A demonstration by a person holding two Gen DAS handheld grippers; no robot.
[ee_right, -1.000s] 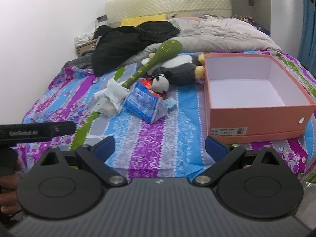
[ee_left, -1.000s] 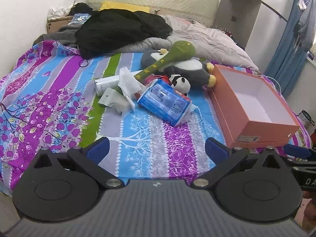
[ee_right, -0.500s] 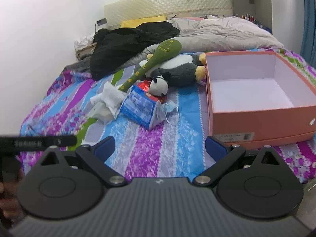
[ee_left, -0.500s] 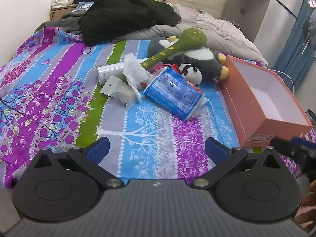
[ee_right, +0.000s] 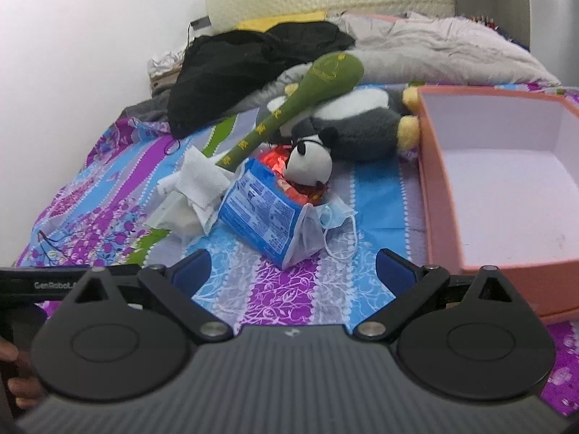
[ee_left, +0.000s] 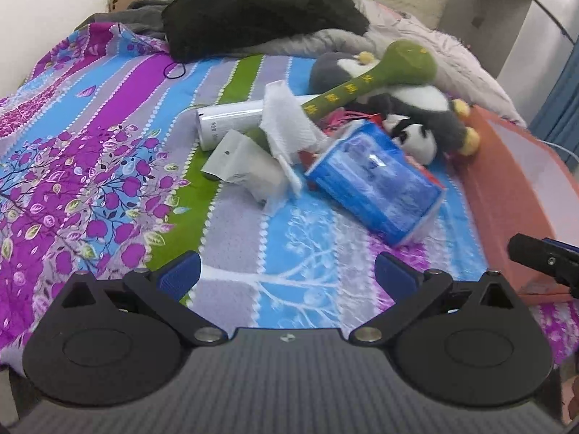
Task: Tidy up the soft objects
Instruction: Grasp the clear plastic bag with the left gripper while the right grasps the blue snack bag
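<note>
A heap lies mid-bed: a green plush mallet [ee_left: 372, 79] [ee_right: 307, 97] across a grey-and-white plush penguin [ee_left: 419, 108] [ee_right: 362, 123], a small panda plush [ee_left: 416, 137] [ee_right: 311, 159], a blue plastic pack [ee_left: 372, 184] [ee_right: 260, 213], white tissue paper [ee_left: 289, 126] [ee_right: 195, 188], a face mask [ee_right: 325, 220] and a white can [ee_left: 228, 123]. An open orange box [ee_left: 506, 188] [ee_right: 499, 188] stands empty to the right. My left gripper [ee_left: 286, 275] and right gripper [ee_right: 293, 271] hover open over the near sheet, short of the heap, holding nothing.
Black clothing [ee_left: 253, 11] [ee_right: 246, 65] and a grey duvet [ee_right: 434, 54] are piled at the head of the bed. The striped floral sheet [ee_left: 90, 166] lies bare at left. The other gripper's body [ee_right: 43, 285] shows at left, a hand [ee_right: 14, 390] below it.
Both grippers have moved forward and lower toward the heap, which now looms larger. Nothing on the bed has shifted and both grippers stay open.
</note>
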